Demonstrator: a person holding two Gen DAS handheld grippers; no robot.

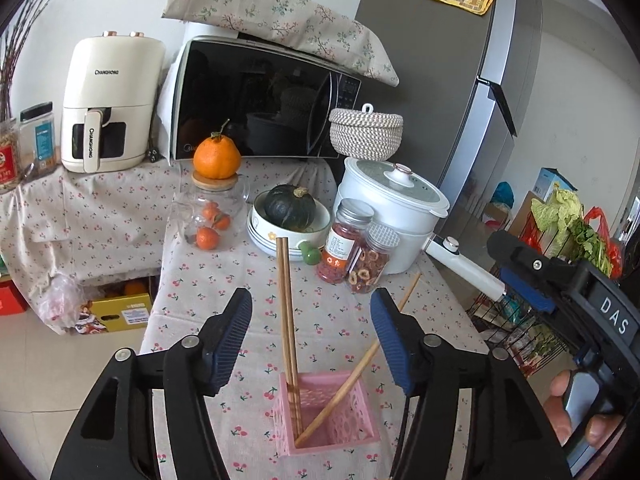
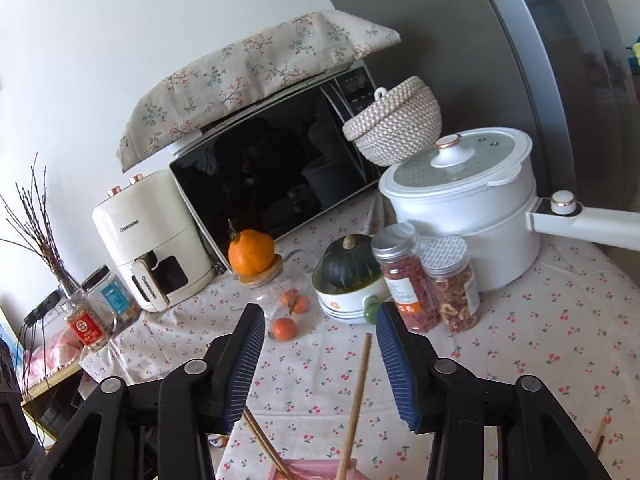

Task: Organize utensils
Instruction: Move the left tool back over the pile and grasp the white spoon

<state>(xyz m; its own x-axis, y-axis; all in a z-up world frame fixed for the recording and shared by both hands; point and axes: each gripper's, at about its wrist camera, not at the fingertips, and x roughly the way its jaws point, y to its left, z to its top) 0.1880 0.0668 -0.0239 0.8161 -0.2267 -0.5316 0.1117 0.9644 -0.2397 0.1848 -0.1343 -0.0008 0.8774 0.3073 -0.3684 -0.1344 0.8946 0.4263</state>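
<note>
Pink holder (image 1: 340, 420): small square plastic basket w/ lattice sides, open top, standing on the worktop (image 1: 224, 280), which has a pale cloth w/ red cherry print. It sits low in the left wrist view, btwn the two pads.

Chopsticks: three visible in the holder, all plain light-brown wood, thin & round. A pair (image 1: 287, 312) stands near upright, side by side & touching, in the holder's back-left corner. A single one (image 1: 360, 364) leans to the right, foot in the front-left corner, shaft resting on the right rim, tip reaching past the right pad. In the right wrist view the single stick (image 2: 358, 396) rises btwn the pads; the pair (image 2: 264, 444) slants at lower left.

Left hand-held gripper (image 1: 312, 340): jaws wide, blue ribbed pads clear of the pair on both sides, holding nothing. Right hand-held gripper (image 2: 320, 360): also wide, stick btwn pads but not pinched. It shows at right edge of left view, fingers (image 1: 560, 392) around its grip.

One more stick end (image 2: 600, 440) lies on the cloth at far right, apart from the holder.
</note>
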